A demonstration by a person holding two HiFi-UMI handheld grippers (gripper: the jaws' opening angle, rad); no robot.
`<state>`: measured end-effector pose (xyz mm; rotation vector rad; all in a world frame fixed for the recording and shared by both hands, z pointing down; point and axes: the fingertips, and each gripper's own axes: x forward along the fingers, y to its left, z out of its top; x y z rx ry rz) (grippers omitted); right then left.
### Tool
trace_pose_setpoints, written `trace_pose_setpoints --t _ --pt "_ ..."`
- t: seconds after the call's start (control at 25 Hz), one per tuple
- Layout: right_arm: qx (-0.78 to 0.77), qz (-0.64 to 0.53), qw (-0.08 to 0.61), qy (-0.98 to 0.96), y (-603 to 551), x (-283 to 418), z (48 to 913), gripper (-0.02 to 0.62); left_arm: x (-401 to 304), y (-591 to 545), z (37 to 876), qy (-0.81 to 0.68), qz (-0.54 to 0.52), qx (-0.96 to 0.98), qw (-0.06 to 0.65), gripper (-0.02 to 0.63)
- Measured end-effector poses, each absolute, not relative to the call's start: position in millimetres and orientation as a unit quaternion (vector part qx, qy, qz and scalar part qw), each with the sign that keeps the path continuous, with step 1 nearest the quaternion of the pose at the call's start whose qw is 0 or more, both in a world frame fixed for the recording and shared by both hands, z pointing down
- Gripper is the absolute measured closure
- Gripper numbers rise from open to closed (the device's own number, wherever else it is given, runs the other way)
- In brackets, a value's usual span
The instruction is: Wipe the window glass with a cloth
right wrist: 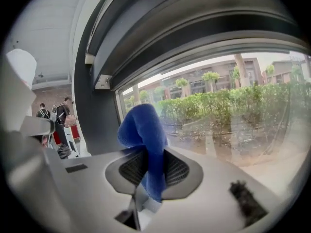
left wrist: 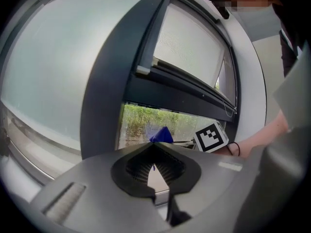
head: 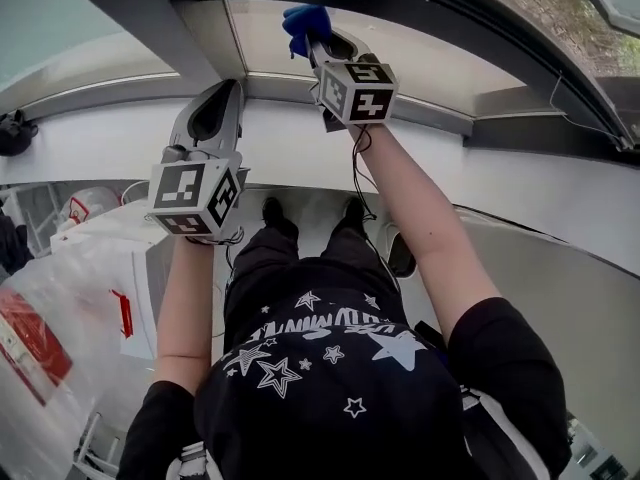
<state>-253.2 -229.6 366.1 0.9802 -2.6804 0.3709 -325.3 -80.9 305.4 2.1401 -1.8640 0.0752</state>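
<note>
My right gripper [head: 312, 40] is raised to the lower window glass [head: 420, 53] and is shut on a blue cloth [head: 305, 20]. In the right gripper view the cloth [right wrist: 143, 130] bunches up out of the jaws [right wrist: 150, 152], right in front of the pane [right wrist: 233, 110], with shrubs and buildings beyond. My left gripper [head: 232, 86] is lower and to the left, near the white sill [head: 300, 148], with its jaws together and nothing in them. The left gripper view shows those closed jaws [left wrist: 154, 147], and past them the cloth [left wrist: 162, 135] and the right gripper's marker cube [left wrist: 211, 136].
A dark frame post [head: 150, 18] separates the frosted left pane [left wrist: 48, 72] from the clear one. A tilted-open upper sash [left wrist: 189, 47] hangs above. White and red equipment [head: 40, 338] stands at lower left. People [right wrist: 62, 113] stand far off indoors.
</note>
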Motion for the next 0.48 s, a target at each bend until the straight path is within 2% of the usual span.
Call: trace_pose_setpoints --t 0.48 --pt "0.400 0.171 0.119 -0.893 -265.5 -46.4 367.0 0.520 -171.1 -128.2 303.1 -0.621 0.064 0.767 0.150 0.597"
